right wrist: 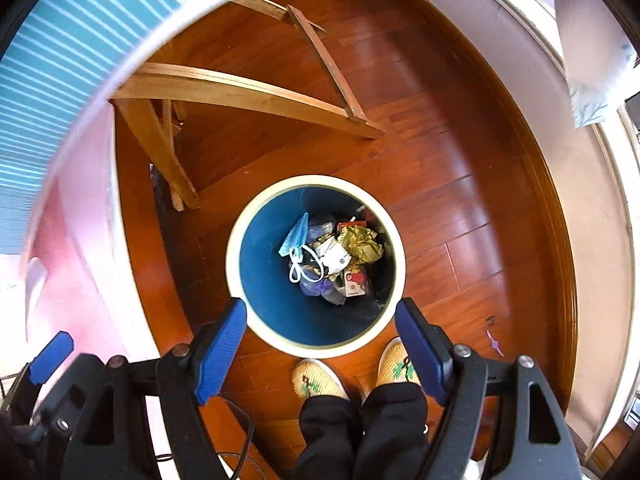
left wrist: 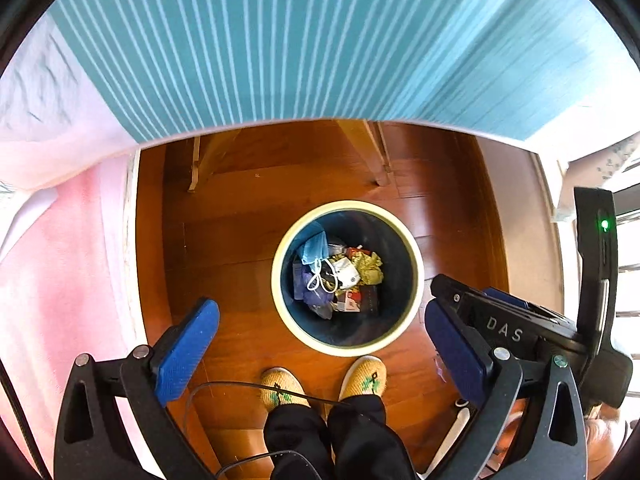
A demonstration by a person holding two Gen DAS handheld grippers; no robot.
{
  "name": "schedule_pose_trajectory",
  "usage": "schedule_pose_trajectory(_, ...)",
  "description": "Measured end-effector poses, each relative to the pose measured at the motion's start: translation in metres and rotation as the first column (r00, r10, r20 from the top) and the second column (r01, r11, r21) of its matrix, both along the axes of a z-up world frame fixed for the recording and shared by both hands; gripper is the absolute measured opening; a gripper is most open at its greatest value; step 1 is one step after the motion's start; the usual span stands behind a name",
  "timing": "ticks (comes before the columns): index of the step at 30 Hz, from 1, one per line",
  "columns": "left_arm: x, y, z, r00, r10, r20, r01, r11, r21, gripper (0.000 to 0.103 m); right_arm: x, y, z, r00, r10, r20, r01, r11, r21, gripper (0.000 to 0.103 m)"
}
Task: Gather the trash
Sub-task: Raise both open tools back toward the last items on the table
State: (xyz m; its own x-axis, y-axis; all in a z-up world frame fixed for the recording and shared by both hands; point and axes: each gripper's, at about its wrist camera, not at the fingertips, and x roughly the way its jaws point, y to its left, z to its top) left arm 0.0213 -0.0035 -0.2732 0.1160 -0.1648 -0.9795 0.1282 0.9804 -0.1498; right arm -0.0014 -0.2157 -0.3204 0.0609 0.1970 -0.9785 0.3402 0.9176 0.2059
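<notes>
**Both grippers hang empty over a part-filled bin**

I stand on a reddish wooden floor (right wrist: pixel 460 184) with my slippered feet (right wrist: pixel 320 380) just short of a round waste bin (left wrist: pixel 417 248), cream at the rim and blue inside. My left gripper (left wrist: pixel 320 356) hangs above it with its blue pads (left wrist: pixel 188 354) spread wide and nothing between them; in its view the bin sits between the two fingers, a little ahead of my toes. My right gripper (right wrist: pixel 324 352) is likewise spread apart and empty, its pads framing the near edge of the bin (right wrist: pixel 234 256).

The trash lies at the bottom of the bin: a light-blue face mask (right wrist: pixel 295 236) with white ear loops, a white mask (right wrist: pixel 336 258), a crumpled olive-gold wrapper (right wrist: pixel 360 240), a small red-and-white carton (right wrist: pixel 354 286) and some purple scraps (left wrist: pixel 316 296). Beyond the bin stand pale wooden legs (right wrist: pixel 240 92) under a worktop covered in a teal cloth with white stripes (left wrist: pixel 300 40). A pink cloth (left wrist: pixel 60 280) hangs at my left. On the floor to my right, well clear of the bin, lies a small purple scrap (right wrist: pixel 495 345). A thin black cable (left wrist: pixel 240 386) crosses above my left slipper.
</notes>
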Motion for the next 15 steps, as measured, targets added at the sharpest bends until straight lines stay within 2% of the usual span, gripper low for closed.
schedule_pose_trajectory(6, -0.004, -0.004, 0.043, 1.000, -0.006, 0.014, 0.006, 1.000, -0.018, 0.102, -0.002, -0.003, 0.047, 1.000, 0.010, 0.022, -0.011, 1.000, 0.018, 0.080)
schedule_pose_trajectory(10, -0.003, -0.003, 0.087, 0.999, 0.003, 0.049, -0.002, 1.000, -0.028, 0.102, -0.003, -0.005, 0.088, 0.999, 0.024, 0.044, -0.026, 0.999, 0.039, 0.080)
schedule_pose_trajectory(15, -0.003, 0.002, 0.155, 0.992, 0.022, 0.124, -0.018, 0.999, -0.038, 0.102, -0.007, -0.005, 0.152, 0.992, 0.069, 0.103, -0.074, 0.996, 0.047, 0.080)
